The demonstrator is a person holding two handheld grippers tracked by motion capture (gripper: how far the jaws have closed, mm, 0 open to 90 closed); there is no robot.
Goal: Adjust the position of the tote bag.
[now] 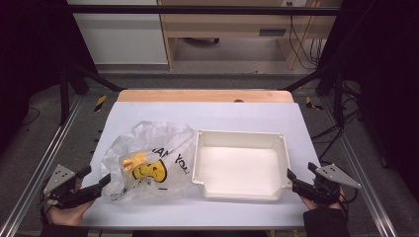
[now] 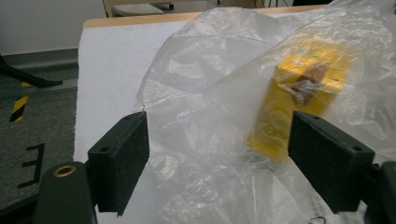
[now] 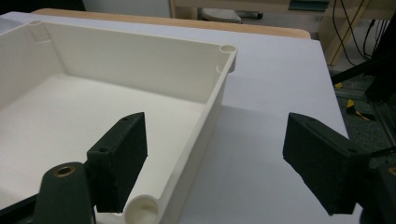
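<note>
At the lower left of the high view, the left gripper (image 1: 96, 183) sat at the near edge of the table (image 1: 247, 116), its jaws spread and its tips just at the near left edge of a crumpled clear plastic bag (image 1: 148, 160). In the left gripper view, the same gripper (image 2: 219, 154) had its two black pads wide apart with the bag (image 2: 224, 93) lying between and beyond them; whether either pad touched the plastic could not be told. Inside the bag, toward the right of that view, a yellow box (image 2: 299, 88) showed blurred through the film, just above the right pad. In the high view the yellow box (image 1: 133, 160) lay in the left-middle part of the bag, beside a yellow smiley face print (image 1: 150, 171) on the plastic.

At the lower right of the high view, the right gripper (image 1: 295, 181) rested with its jaws spread, its tips just beside the near right corner of a white tray (image 1: 284, 163). In the right gripper view, the right gripper (image 3: 215, 163) straddled the tray's right wall (image 3: 210, 112), the left pad over the tray's inside and the right pad over the bare table (image 3: 280, 93); no pad was seen pressing the wall.

The tray stood just right of the bag in the middle of the frame, and nothing lay on its floor. The bag's right edge lay against the tray's left wall.
</note>
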